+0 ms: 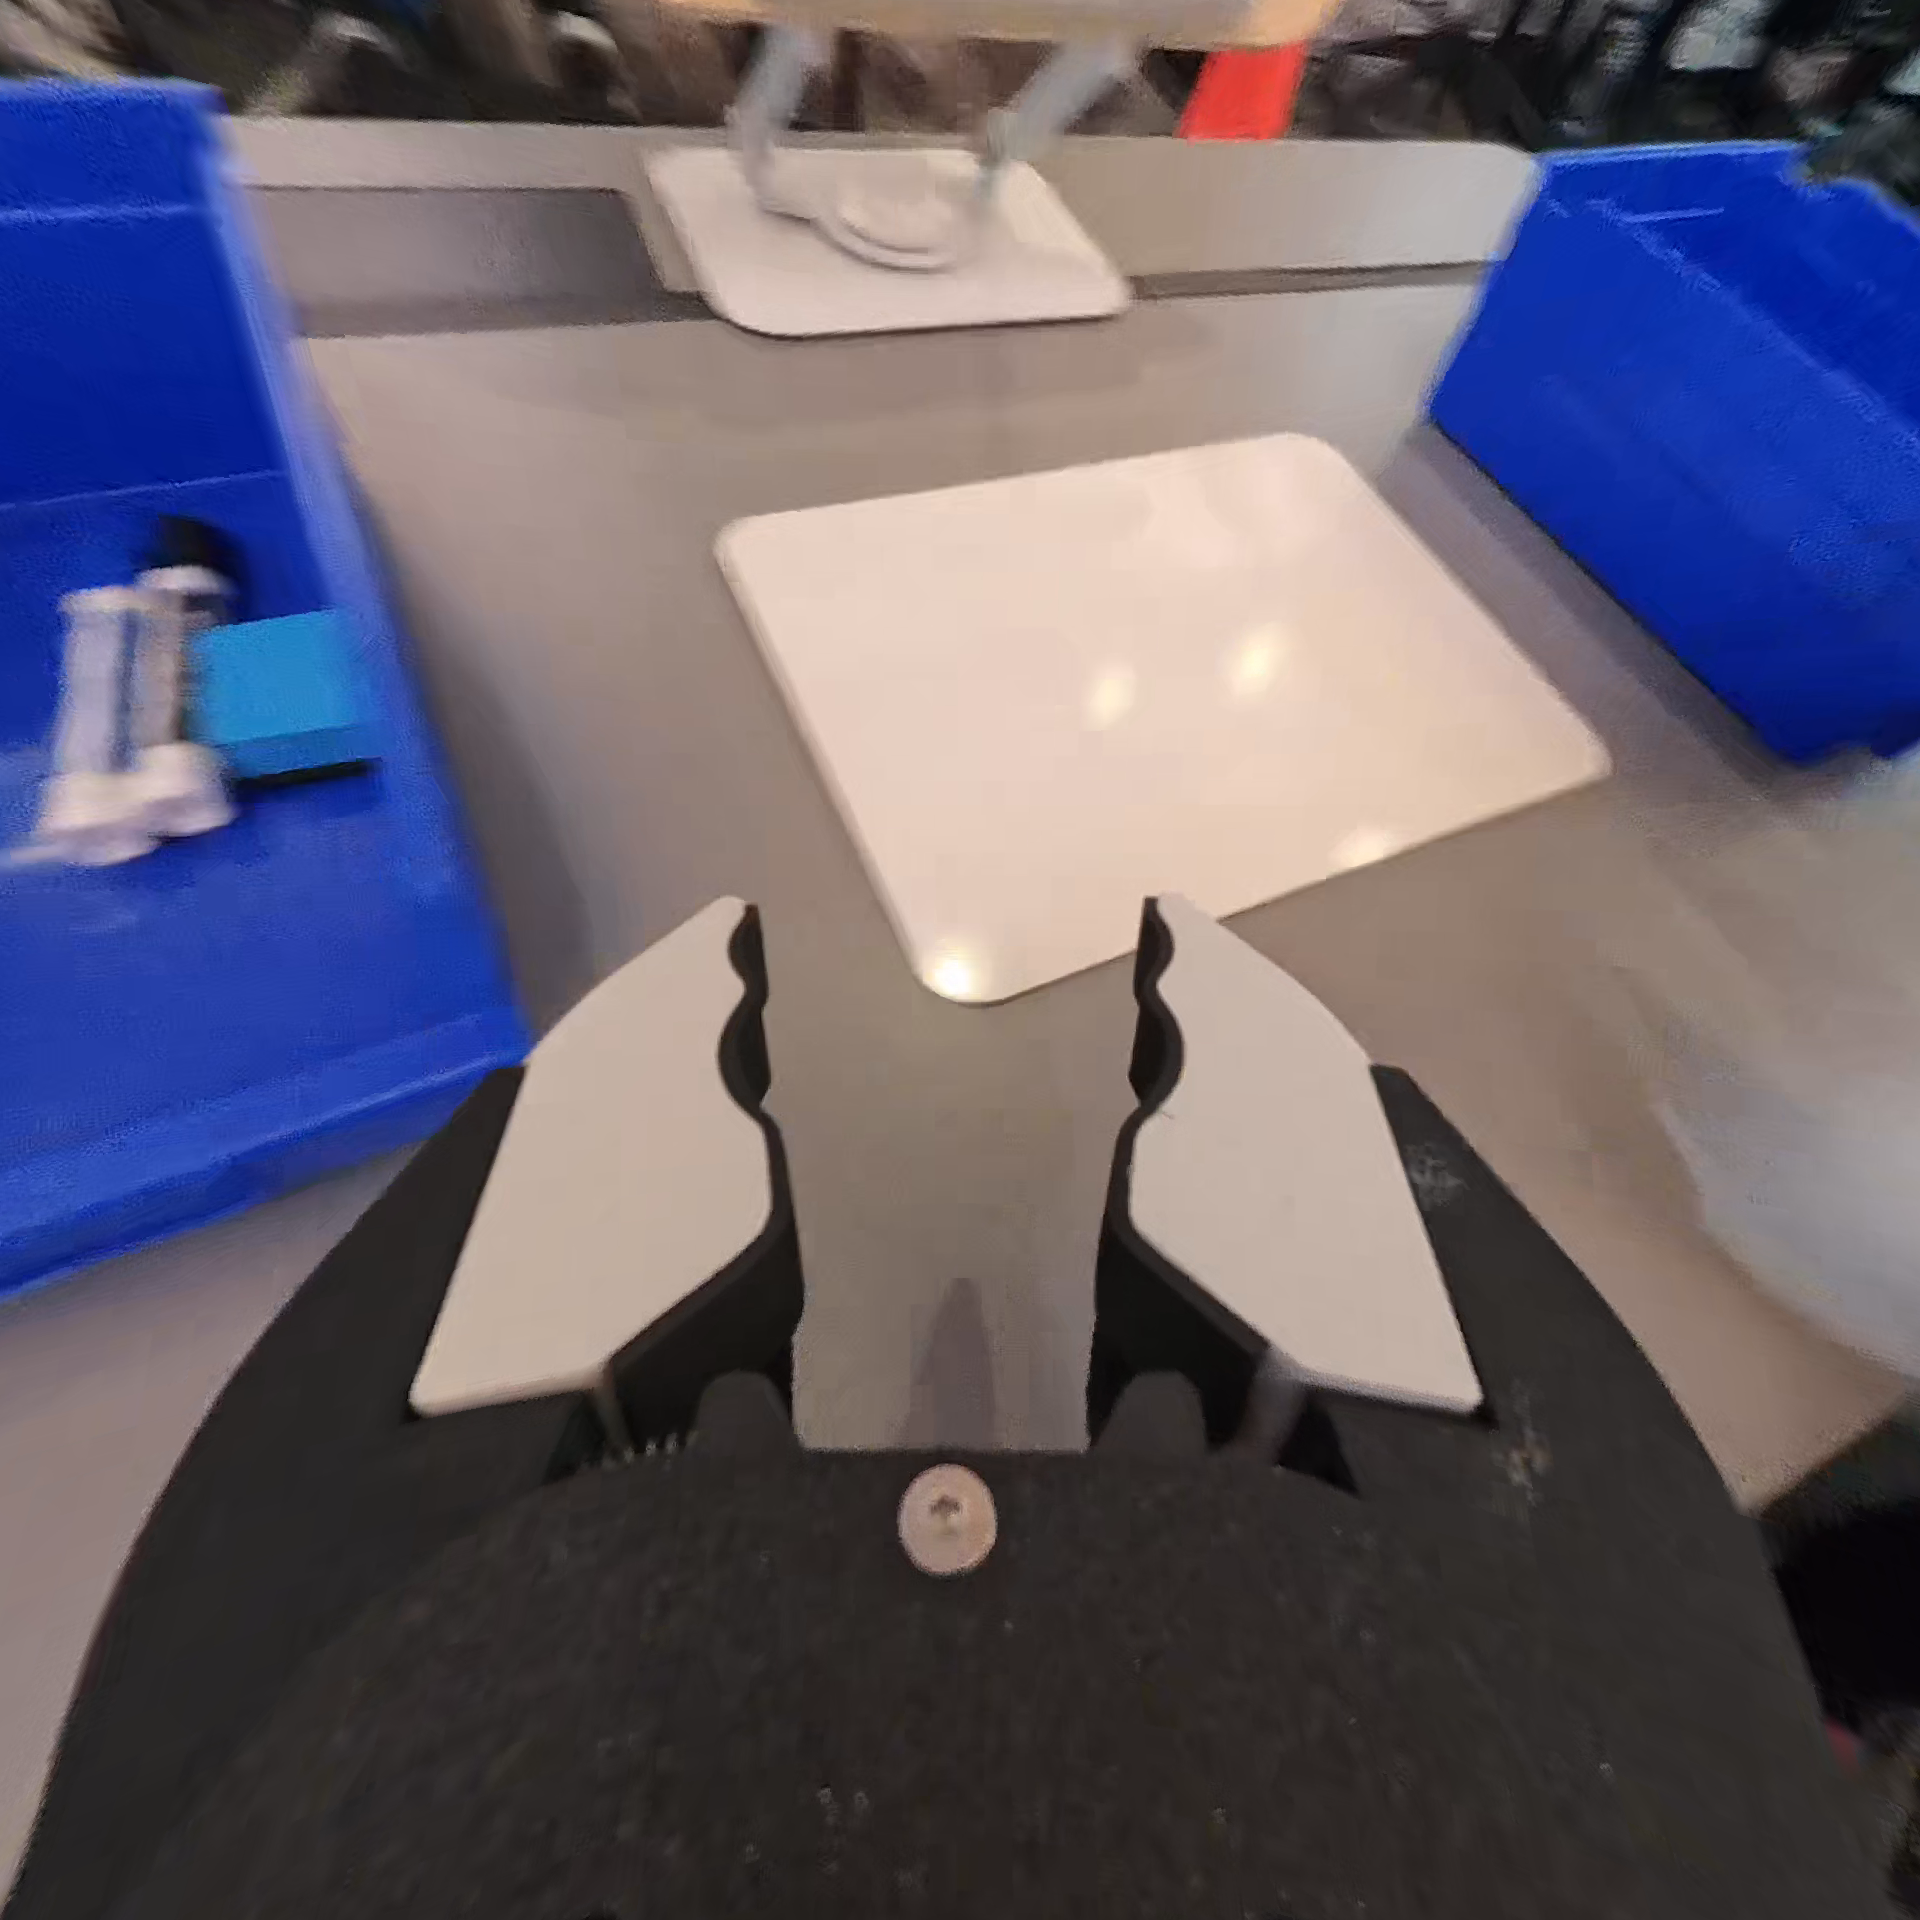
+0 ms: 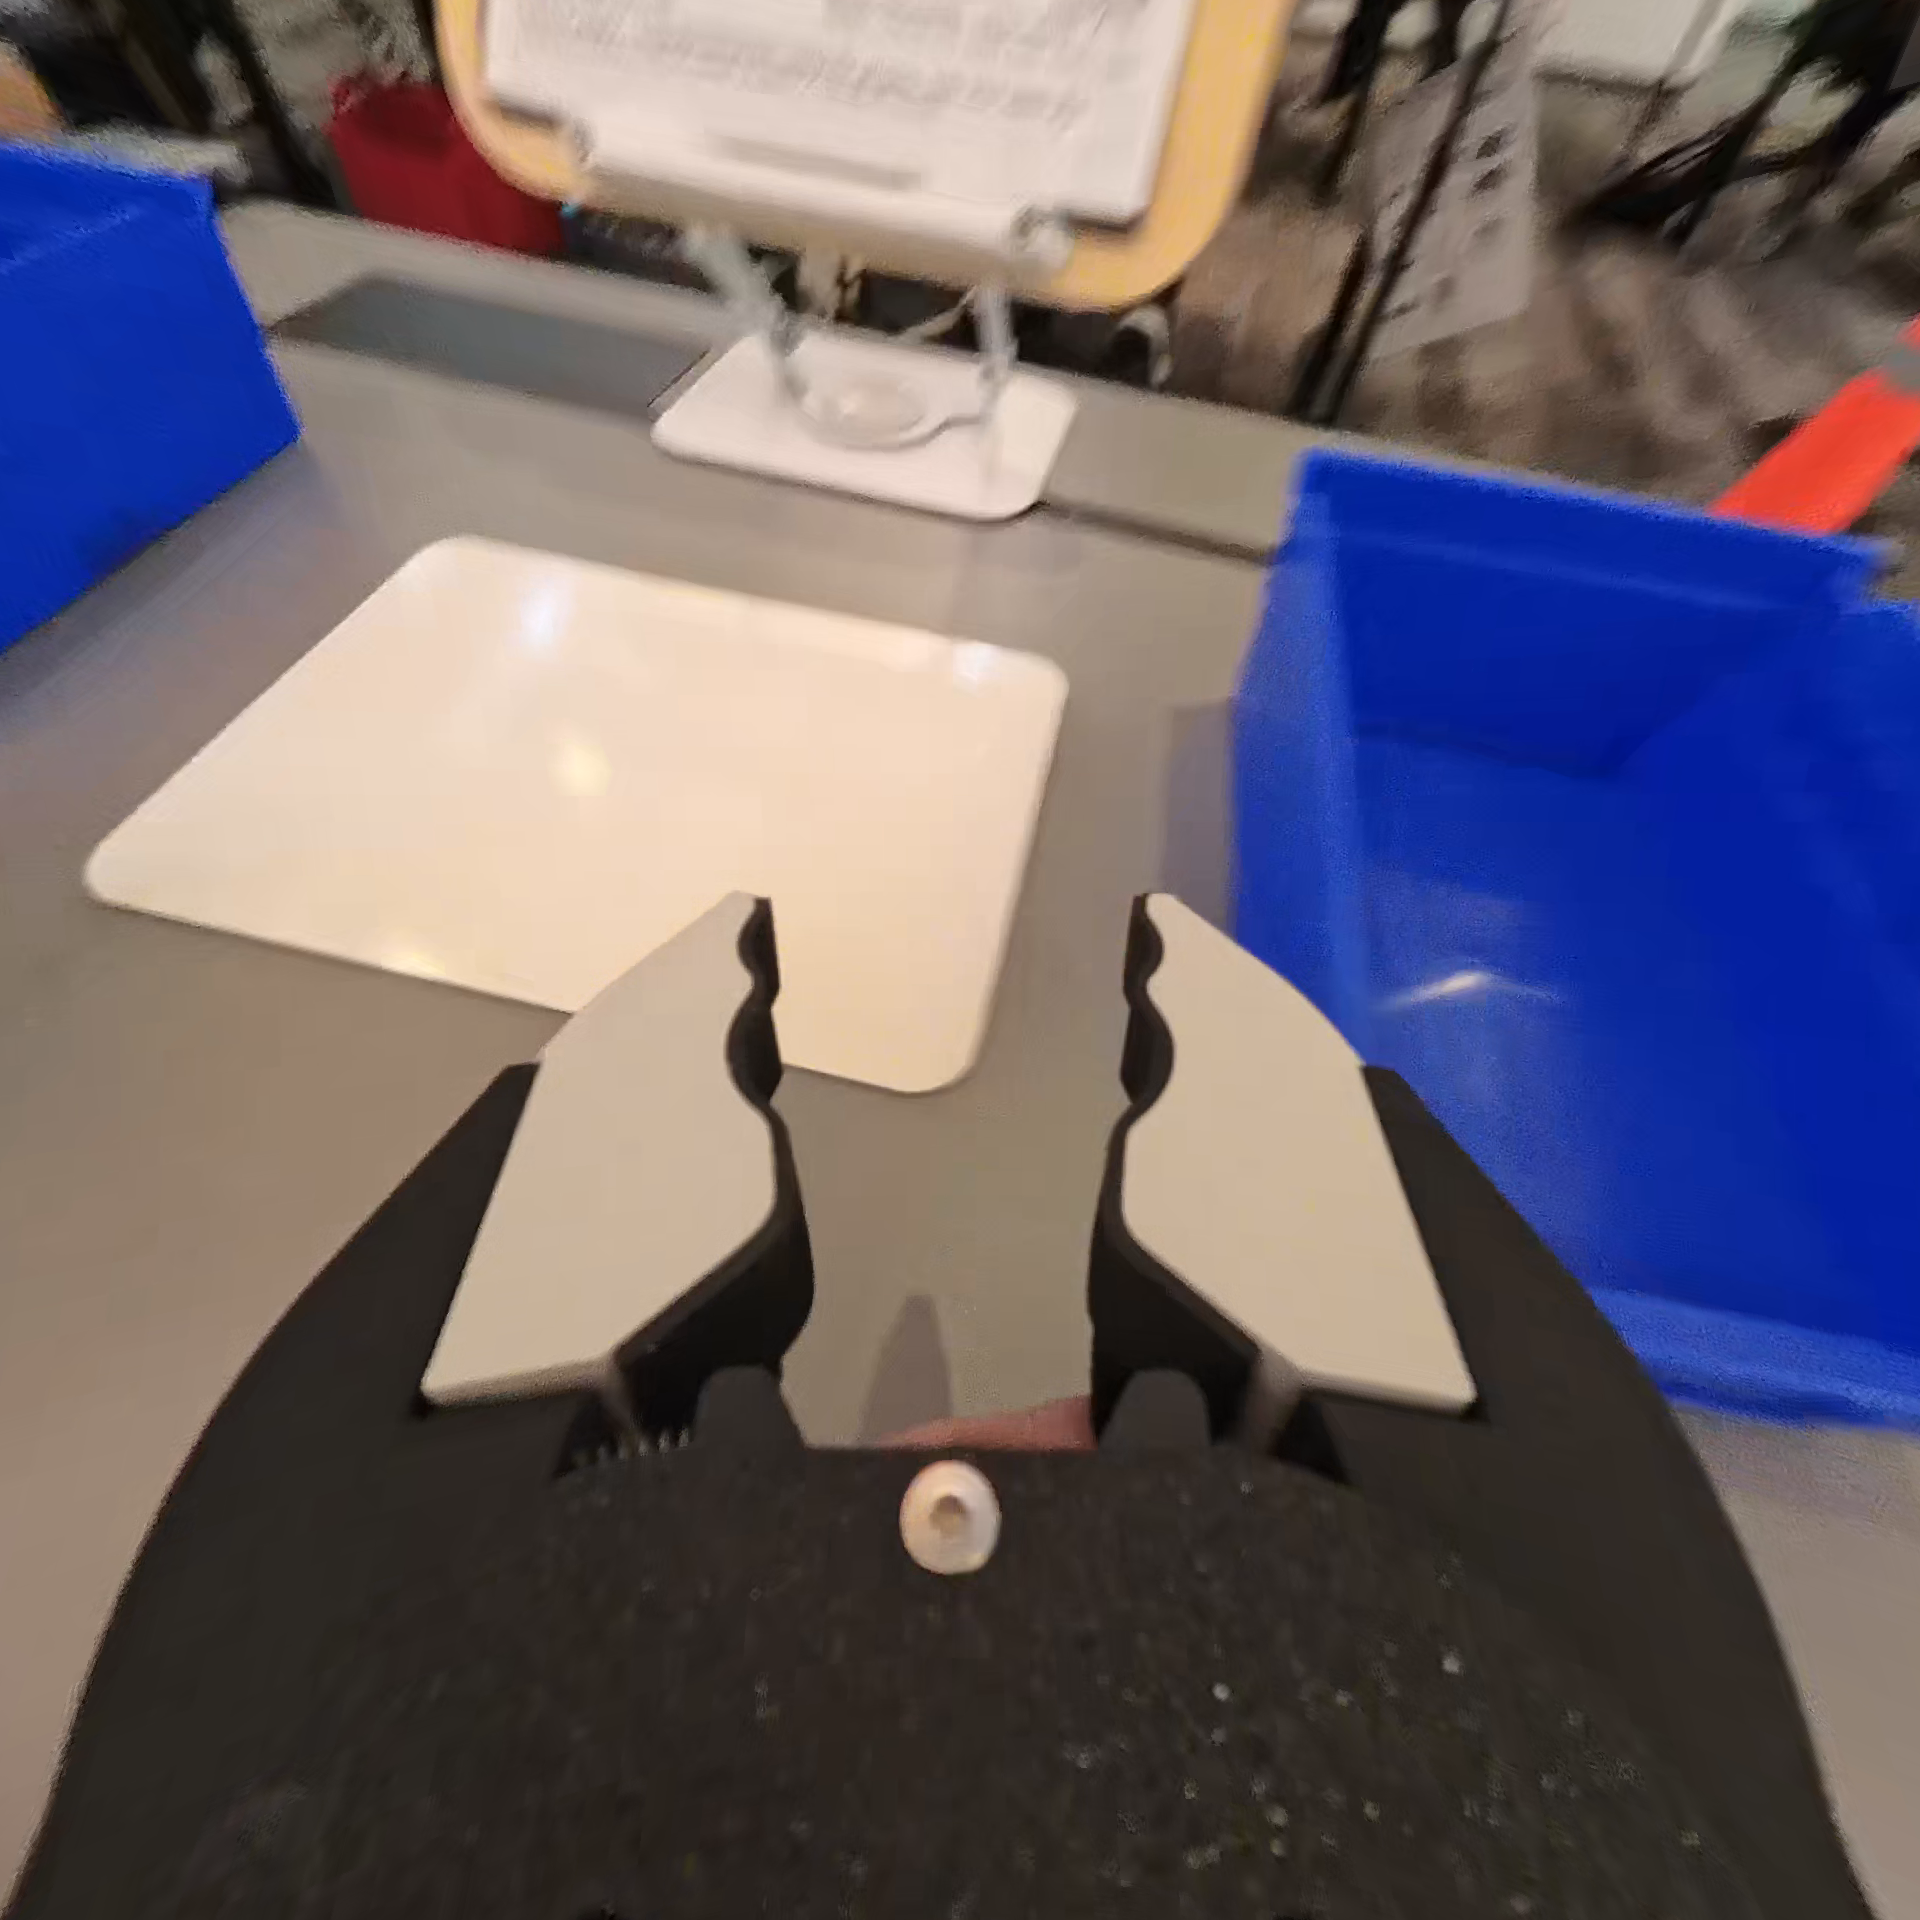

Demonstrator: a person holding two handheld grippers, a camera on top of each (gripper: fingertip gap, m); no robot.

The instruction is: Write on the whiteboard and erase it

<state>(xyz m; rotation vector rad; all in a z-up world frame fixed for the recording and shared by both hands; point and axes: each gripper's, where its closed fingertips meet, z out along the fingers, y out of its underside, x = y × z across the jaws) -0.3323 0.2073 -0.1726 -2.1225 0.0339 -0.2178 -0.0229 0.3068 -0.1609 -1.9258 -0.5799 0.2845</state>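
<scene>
Showing no legible writing — blank whiteboard [image 1: 1153, 707]

Left hand-held gripper [image 1: 948, 920], right hand-held gripper [image 2: 951, 914], black speckled bodies, grey wavy-edged fingers, one silver screw each

Whiteboard [image 1: 1153, 707]: white, glossy, rounded corners, lying flat on the grey table [image 1: 540, 499], surface unmarked. Two markers [image 1: 135, 717] (blurred) lie side by side in the left blue bin [image 1: 260, 1039], touching a blue eraser [image 1: 286, 694] block.
</scene>
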